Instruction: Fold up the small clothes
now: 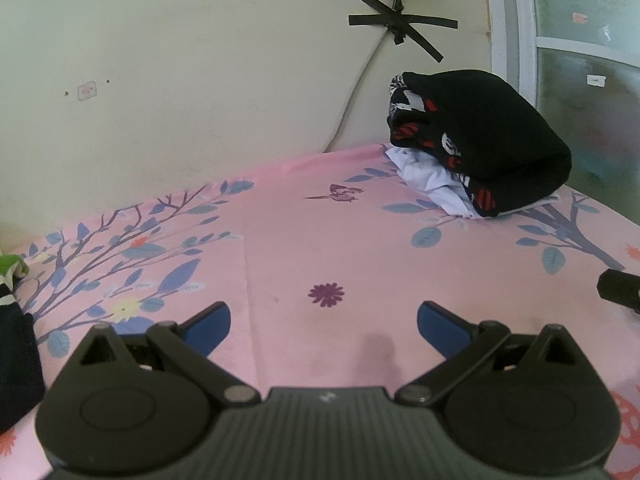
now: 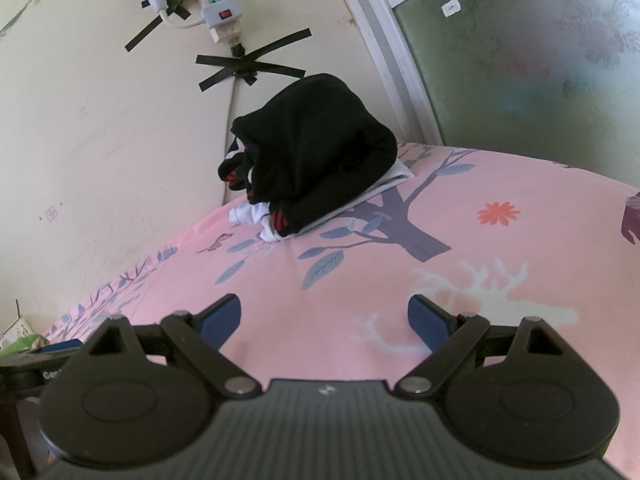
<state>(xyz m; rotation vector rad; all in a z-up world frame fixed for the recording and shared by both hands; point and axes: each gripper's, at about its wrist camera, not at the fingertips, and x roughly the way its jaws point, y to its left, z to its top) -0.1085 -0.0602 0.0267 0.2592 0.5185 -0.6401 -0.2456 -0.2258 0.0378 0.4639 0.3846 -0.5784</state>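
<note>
In the left wrist view, the left tool is hovering just above the pink floral bed sheet, its blue-padded fingers spread wide with nothing between them. Far to the right, against the cream wall, a stack of folded clothes, a black garment with red and white print lying on a white one, is sitting near the frosted window. At the near left edge, a dark garment with a green and white trim is lying on the sheet, seemingly not yet folded. A black part at the right edge is probably the other tool.

In the right wrist view, the right tool is likewise hanging open and empty over the sheet, well apart from the folded stack, which is resting in the far corner below a taped white power strip.

Judging from this, one fold looks finished and stacked, and the work is sitting between garments. The next move is probably calling for the left tool to swing left to the dark garment, draw it onto the bare middle of the sheet and spread it flat, with both tools pinching opposite edges.
</note>
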